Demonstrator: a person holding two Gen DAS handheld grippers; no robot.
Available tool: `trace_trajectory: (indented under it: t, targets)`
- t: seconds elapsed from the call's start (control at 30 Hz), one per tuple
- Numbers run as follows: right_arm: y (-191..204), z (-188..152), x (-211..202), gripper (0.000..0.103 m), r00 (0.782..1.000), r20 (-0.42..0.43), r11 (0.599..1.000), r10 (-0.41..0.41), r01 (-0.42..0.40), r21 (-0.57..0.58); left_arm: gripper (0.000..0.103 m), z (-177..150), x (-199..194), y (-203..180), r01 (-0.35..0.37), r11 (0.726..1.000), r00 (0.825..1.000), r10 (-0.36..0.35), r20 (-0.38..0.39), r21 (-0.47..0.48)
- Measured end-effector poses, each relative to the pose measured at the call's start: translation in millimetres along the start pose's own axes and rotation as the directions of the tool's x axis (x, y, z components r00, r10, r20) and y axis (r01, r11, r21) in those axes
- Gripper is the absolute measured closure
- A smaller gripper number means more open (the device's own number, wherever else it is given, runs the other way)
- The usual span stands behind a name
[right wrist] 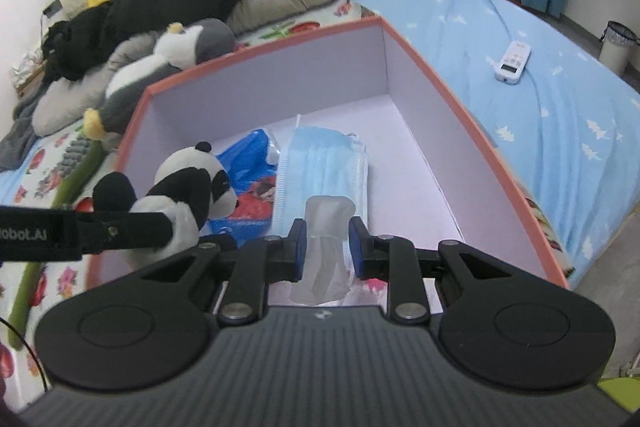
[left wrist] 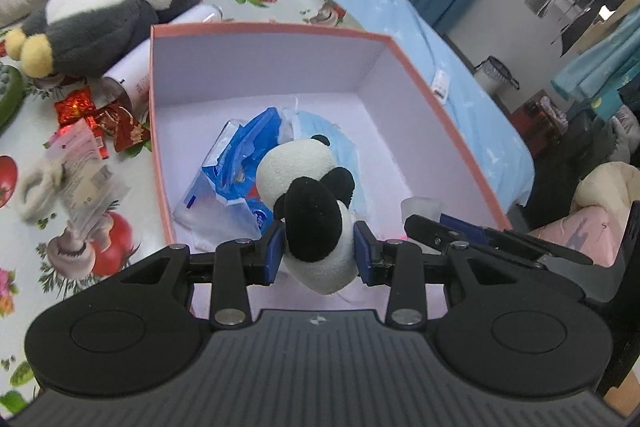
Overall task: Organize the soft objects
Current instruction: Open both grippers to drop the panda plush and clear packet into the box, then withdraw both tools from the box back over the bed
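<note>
My left gripper (left wrist: pixel 318 251) is shut on a small panda plush (left wrist: pixel 312 203) and holds it over the near end of a pink-rimmed box (left wrist: pixel 280 29) with a white inside. The panda (right wrist: pixel 188 187) and the left gripper also show in the right wrist view. My right gripper (right wrist: pixel 325 247) is shut on a translucent white soft packet (right wrist: pixel 326 243) above the box (right wrist: pixel 460 99). In the box lie a blue plastic pack (right wrist: pixel 250 163) and a light blue face mask (right wrist: pixel 324 163).
A grey and white penguin plush (left wrist: pixel 120 7) lies on the fruit-print sheet left of the box, beside a white tube (left wrist: pixel 136 75), red wrappers (left wrist: pixel 100 115) and a tagged item (left wrist: pixel 76 171). A white remote (right wrist: pixel 513 61) lies on the blue bedsheet. Blankets are piled behind.
</note>
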State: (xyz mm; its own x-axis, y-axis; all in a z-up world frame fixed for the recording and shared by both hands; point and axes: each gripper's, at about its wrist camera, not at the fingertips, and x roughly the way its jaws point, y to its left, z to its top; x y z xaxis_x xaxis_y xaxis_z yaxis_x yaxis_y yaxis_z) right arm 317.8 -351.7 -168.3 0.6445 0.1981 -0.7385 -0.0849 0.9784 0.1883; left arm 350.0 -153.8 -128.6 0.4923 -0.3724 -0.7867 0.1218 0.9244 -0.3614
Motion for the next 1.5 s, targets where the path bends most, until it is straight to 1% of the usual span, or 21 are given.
trace_trajectory:
  t: [0.1,0.2,0.23,0.27,0.37,0.4,0.47,0.53,0.7,0.9,1.2,1.37,1.5]
  targets:
    - [-4.9,5.6,15.1,0.076,1.000,-0.023,1.000,0.003,-0.003,0.019,0.060,7.9,20.8,7.1,-0.007,1.000,1.000,0.007,-0.025,-0.003]
    - [-8.1,9.4,26.5,0.074,0.999,-0.037,1.000,0.004,-0.003,0.015,0.060,12.7,38.5,11.4,-0.011,1.000,0.999,0.011,-0.047,0.000]
    - [-9.7,10.3,29.2,0.074,0.999,-0.043,1.000,0.006,-0.005,0.019,0.058,12.9,42.6,11.7,-0.014,1.000,0.998,0.014,-0.056,-0.003]
    - [-10.8,11.1,31.6,0.072,0.999,-0.049,1.000,0.008,-0.007,0.022,0.054,13.1,47.6,12.6,-0.013,1.000,0.998,0.013,-0.064,-0.005]
    - [-13.5,11.8,37.6,0.071,0.997,-0.078,0.999,0.001,0.001,0.036,0.051,12.8,53.7,13.8,-0.028,1.000,0.997,0.028,-0.071,-0.005]
    - [-13.3,12.3,38.3,0.070,0.997,-0.082,0.999,0.001,0.002,0.040,0.051,13.5,54.8,14.4,-0.023,1.000,0.997,0.022,-0.073,-0.004]
    - [-11.5,11.9,35.3,0.070,0.997,-0.078,0.999,0.004,-0.001,0.043,0.051,13.8,54.0,14.2,-0.016,1.000,0.997,0.016,-0.071,-0.006]
    - [-8.0,11.8,29.3,0.070,0.998,-0.069,0.999,0.008,-0.005,0.039,0.051,12.4,50.5,12.2,-0.028,1.000,0.997,0.028,-0.065,0.007]
    - [1.9,9.5,4.1,0.070,1.000,-0.029,0.999,0.011,-0.010,0.036,0.051,6.7,24.6,9.1,-0.032,0.999,0.999,0.032,-0.028,0.009]
    - [17.3,-5.0,-37.8,0.070,1.000,0.023,1.000,0.017,-0.018,0.023,0.051,-11.3,-25.0,4.6,-0.038,0.999,0.998,0.037,0.042,0.009]
    - [46.6,-35.4,-96.9,0.070,0.994,0.094,0.999,0.048,-0.048,-0.003,0.051,-59.4,-100.2,2.2,-0.048,0.999,0.991,0.047,0.129,0.010]
    - [61.6,-52.4,-123.2,0.070,0.989,0.128,0.998,0.068,-0.066,-0.026,0.051,-86.5,-136.5,2.9,-0.050,0.999,0.983,0.047,0.176,0.009]
    - [73.8,-66.1,-138.6,0.070,0.986,0.139,0.996,0.087,-0.082,-0.041,0.051,-107.5,-161.9,3.9,-0.062,0.998,0.976,0.058,0.211,0.014]
